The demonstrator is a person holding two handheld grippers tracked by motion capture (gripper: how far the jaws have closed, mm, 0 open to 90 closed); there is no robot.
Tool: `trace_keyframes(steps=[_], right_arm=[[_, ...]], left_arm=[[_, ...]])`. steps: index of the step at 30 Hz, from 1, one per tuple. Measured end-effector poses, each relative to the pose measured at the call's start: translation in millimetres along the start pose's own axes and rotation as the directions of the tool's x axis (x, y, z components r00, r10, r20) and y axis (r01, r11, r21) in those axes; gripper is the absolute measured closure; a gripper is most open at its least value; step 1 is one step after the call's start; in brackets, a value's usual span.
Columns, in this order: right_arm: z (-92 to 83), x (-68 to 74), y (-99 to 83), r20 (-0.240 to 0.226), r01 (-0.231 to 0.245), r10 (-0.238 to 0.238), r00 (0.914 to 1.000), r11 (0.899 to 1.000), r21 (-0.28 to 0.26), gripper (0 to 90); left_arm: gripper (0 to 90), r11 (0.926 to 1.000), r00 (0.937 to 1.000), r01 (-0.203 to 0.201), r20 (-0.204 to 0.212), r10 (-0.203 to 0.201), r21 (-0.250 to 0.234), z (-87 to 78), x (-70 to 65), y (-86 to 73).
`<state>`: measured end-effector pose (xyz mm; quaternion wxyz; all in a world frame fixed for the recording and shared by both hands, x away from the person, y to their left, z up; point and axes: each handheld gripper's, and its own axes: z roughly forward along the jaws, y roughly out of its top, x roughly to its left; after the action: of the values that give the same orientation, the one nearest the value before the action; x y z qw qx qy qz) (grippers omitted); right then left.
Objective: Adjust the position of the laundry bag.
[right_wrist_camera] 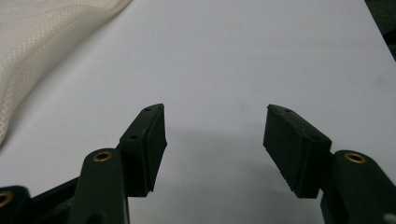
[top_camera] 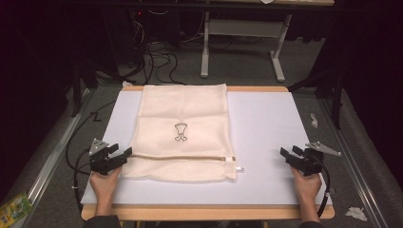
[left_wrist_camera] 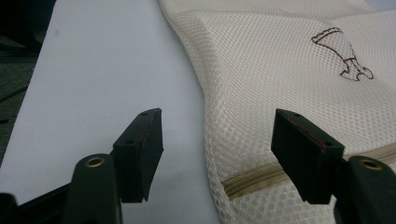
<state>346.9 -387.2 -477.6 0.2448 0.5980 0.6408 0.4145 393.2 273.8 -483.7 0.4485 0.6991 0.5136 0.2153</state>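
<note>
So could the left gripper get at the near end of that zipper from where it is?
Probably yes: the left gripper is open beside the mesh bag, and the zipper end lies uncovered just ahead of it.

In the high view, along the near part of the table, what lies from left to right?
Left gripper, black, jaws open at the bag's edge → cream mesh laundry bag with a zipper → white zipper pull → bare white table sheet → right gripper, black, jaws open.
</note>
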Motion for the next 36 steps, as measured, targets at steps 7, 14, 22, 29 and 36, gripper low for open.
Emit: trace_keyframes(steps=[7, 14, 22, 29, 36], right_arm=[[0.4, -0.5, 0.2, -0.007, 0.012, -0.012, 0.9999, 1.000, -0.001, 41.1], [-5.4, 7.6, -2.3, 0.035, 0.071, -0.069, 0.9970, 0.996, -0.052, 47.8], [-8.6, 3.6, -2.7, 0.046, 0.033, -0.029, 0.9985, 0.995, -0.097, 49.2], [-6.7, 6.8, -0.5, 0.055, 0.063, -0.059, 0.9968, 0.996, -0.068, 50.3], [-3.8, 12.5, 4.3, 0.019, 0.053, -0.052, 0.9985, 0.997, -0.048, 53.0]], left_arm=[[33.8, 0.9997, 0.9998, 0.018, 0.004, -0.018, -0.016, -1.7, 1.8, -0.6], [34.1, 0.9995, 0.9999, 0.007, 0.015, -0.007, -0.030, -3.3, 1.5, -1.2], [32.6, 0.9994, 0.9998, 0.014, 0.018, -0.013, -0.033, -3.4, 1.8, -1.1], [32.5, 0.9993, 0.9995, 0.017, 0.026, -0.016, -0.033, -3.3, 2.7, -0.4], [32.4, 0.9993, 0.9990, 0.027, 0.036, -0.027, -0.025, -2.5, 4.3, 1.3]])
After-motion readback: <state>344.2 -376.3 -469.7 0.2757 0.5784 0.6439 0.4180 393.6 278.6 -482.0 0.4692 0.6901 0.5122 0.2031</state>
